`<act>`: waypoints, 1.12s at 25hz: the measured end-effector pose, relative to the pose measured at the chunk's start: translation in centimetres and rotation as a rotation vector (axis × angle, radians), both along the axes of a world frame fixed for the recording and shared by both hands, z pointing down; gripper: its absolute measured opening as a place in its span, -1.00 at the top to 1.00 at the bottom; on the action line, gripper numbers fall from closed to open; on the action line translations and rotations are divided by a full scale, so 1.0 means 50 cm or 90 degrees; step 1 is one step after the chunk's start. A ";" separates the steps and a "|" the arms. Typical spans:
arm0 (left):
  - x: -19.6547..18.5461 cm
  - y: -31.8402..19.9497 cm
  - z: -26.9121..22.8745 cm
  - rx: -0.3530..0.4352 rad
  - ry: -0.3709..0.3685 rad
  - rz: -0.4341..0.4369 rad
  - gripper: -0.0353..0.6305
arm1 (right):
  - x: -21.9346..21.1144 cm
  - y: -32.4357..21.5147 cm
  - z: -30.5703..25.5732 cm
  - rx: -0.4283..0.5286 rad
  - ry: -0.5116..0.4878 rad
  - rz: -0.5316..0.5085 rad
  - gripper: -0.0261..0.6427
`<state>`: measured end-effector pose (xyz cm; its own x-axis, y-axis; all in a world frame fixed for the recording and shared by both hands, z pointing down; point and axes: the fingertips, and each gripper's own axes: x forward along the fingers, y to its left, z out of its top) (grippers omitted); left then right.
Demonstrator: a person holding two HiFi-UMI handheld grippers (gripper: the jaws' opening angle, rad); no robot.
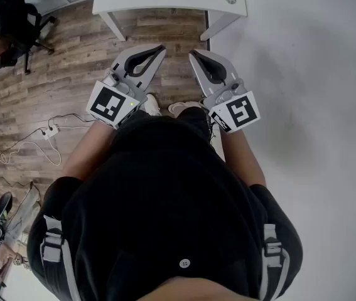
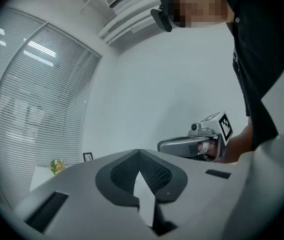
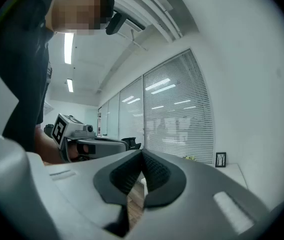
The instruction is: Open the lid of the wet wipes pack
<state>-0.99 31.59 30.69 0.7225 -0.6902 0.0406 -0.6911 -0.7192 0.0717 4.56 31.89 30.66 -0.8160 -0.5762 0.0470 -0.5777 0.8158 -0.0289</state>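
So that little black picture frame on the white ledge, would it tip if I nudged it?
Probably. The picture frame stands upright and looks thin, so a nudge near its top would likely topple it. It looks small, so probably light, and might slide on the smooth white ledge.

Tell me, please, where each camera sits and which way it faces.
Head view: on the person's head, looking steeply down at the torso, forearms, left gripper, right gripper and wood floor.
Left gripper view: on that gripper, level along its shut jaws toward a white wall; torso at right.
Right gripper view: on that gripper, level along its shut jaws toward the blinds; torso at left.
Shared: each gripper view shows the other gripper and the picture frame.
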 end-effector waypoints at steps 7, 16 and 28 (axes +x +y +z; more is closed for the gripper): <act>-0.006 -0.011 0.003 0.000 0.000 0.002 0.87 | -0.002 -0.011 -0.003 0.001 -0.002 0.006 0.89; -0.003 -0.018 0.013 -0.004 -0.020 0.013 0.87 | 0.005 -0.018 0.001 -0.006 -0.019 0.025 0.89; 0.004 0.000 0.024 -0.004 -0.024 0.022 0.87 | 0.014 -0.008 0.011 -0.002 -0.010 0.050 0.61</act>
<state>-0.79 31.60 31.89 0.7437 -0.6646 0.0720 -0.6682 -0.7422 0.0512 5.25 31.50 31.22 -0.7694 -0.6378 0.0361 -0.6388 0.7683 -0.0404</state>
